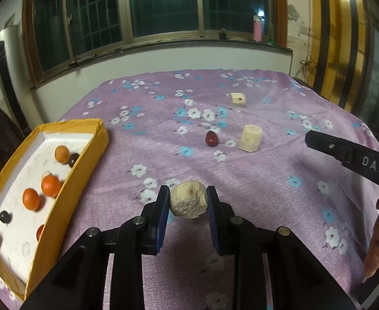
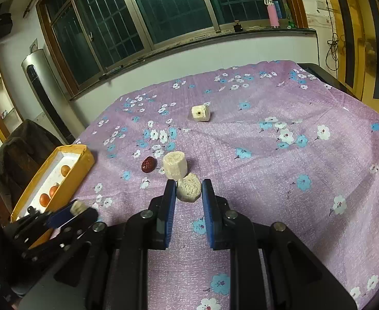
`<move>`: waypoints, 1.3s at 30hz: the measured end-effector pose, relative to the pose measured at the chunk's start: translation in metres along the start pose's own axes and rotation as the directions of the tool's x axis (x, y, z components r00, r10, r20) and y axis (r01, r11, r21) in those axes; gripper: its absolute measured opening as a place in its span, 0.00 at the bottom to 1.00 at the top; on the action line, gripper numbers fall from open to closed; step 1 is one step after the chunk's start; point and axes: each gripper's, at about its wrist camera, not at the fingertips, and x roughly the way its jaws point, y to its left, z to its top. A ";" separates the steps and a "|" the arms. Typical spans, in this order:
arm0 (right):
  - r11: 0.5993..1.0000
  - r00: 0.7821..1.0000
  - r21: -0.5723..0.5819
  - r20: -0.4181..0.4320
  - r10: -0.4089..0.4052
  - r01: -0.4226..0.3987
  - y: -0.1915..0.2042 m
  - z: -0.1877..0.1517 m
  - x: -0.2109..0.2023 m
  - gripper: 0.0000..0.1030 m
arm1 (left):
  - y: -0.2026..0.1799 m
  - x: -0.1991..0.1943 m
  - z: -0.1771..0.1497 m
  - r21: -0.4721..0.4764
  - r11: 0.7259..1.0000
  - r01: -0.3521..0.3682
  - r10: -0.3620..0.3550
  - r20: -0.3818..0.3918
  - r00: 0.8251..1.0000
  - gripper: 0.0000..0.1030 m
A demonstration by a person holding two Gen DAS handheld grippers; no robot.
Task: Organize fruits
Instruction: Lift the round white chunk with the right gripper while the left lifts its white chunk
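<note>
My left gripper is shut on a pale chunk of fruit and holds it above the purple cloth, right of the yellow box. The box holds several oranges, dark round fruits and a pale chunk. My right gripper is shut on another pale chunk. Just beyond it stand an upright pale chunk and a red date. A third loose pale chunk lies farther back. The left gripper also shows in the right wrist view.
The table is covered by a purple flowered cloth. A window sill with a pink bottle runs behind it. A dark chair and a tall grey appliance stand at the left.
</note>
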 end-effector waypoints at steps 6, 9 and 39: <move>0.999 0.999 -0.044 0.015 -0.031 0.032 0.008 -0.001 -0.001 0.21 | 0.009 0.001 -0.001 -0.033 0.999 0.018 -0.018 0.016 1.000 0.27; 0.996 0.998 -0.072 0.027 -0.048 0.050 0.013 -0.001 0.000 0.21 | 0.010 0.000 -0.001 -0.043 0.999 0.032 -0.030 0.034 0.999 0.27; 0.982 0.993 -0.146 0.050 -0.110 0.117 0.026 -0.010 -0.005 0.21 | 0.016 -0.010 -0.007 -0.081 0.997 -0.012 0.022 0.129 0.991 0.27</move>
